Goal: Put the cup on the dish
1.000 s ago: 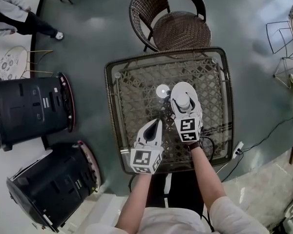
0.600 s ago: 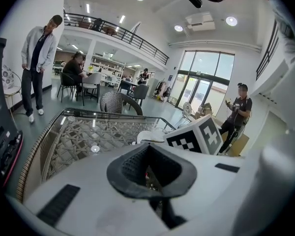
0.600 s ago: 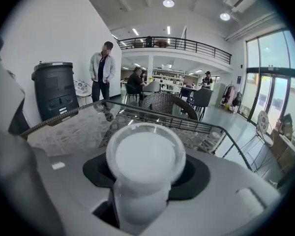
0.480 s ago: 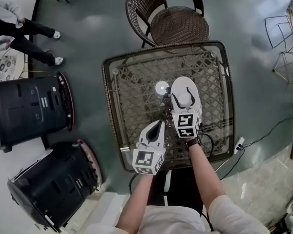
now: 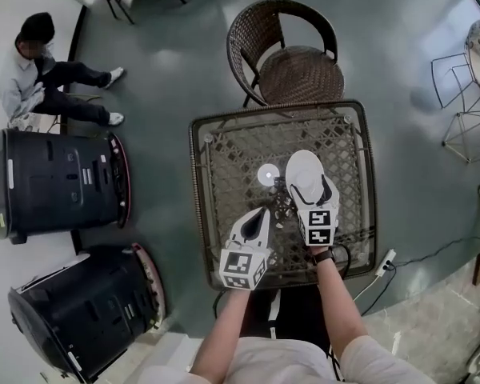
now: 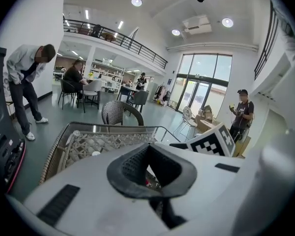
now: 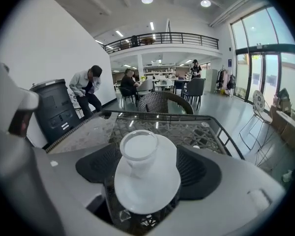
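Glass table: cup on dish between right gripper's just-opened jaws.

A small white cup with a translucent rim stood upright near the middle of a round white dish. The dish lay flat on the glass top of a wicker-framed table.

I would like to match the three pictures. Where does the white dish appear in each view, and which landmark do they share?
Head view: the dish lies right of centre, between the jaws of the right gripper, which have just been opening.
Left gripper view: not in it.
Right gripper view: low centre, with the cup on it.
Shared landmark: the wicker chair beyond the table's far edge.
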`<action>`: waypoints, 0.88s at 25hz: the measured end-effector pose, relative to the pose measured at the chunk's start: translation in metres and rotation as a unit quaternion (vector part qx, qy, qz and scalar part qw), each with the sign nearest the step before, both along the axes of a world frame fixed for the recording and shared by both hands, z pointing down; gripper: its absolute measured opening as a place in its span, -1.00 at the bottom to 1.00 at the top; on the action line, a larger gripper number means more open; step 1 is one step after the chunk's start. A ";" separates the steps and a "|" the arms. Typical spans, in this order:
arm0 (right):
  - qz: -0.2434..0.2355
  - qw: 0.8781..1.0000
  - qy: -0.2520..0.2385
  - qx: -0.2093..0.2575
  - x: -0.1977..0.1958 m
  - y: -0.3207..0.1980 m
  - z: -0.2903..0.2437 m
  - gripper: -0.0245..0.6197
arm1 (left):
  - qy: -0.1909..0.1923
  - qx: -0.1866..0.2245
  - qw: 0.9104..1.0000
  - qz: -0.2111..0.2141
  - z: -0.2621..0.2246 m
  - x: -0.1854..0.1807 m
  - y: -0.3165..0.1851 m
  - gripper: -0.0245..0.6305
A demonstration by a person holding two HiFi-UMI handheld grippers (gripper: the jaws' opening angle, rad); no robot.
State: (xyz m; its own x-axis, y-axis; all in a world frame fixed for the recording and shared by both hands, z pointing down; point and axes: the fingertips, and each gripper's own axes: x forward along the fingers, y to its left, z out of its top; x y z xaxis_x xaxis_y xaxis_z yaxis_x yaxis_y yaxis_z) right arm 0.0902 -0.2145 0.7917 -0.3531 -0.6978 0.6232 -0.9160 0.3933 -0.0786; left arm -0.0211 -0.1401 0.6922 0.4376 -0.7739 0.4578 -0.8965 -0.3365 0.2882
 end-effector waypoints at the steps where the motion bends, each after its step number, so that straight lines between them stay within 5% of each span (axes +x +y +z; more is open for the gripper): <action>1: 0.005 1.000 -0.005 -0.003 0.004 0.007 -0.007 0.27 | 0.000 0.003 1.000 -0.001 -0.006 -0.003 0.001 -0.92; 9: 0.008 0.999 -0.044 0.023 0.001 0.078 -0.103 -0.11 | 0.015 0.035 0.999 -0.011 -0.071 -0.016 0.026 -0.92; 19: -0.076 0.977 -0.055 0.190 -0.069 0.103 -0.278 -0.91 | 0.017 0.146 0.989 -0.028 -0.190 -0.035 0.039 -0.92; 22: -0.080 0.968 -0.059 0.229 -0.079 0.110 -0.323 -0.93 | 0.021 0.189 0.981 -0.026 -0.231 -0.034 0.041 -0.92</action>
State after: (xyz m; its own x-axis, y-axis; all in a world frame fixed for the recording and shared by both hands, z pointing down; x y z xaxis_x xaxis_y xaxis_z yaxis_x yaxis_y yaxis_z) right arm 0.0109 -0.1042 0.4683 -0.5297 -0.8215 0.2109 -0.8354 0.5484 0.0380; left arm -0.0552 -0.0993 0.4615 0.4051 -0.9070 0.1148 -0.9053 -0.3803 0.1891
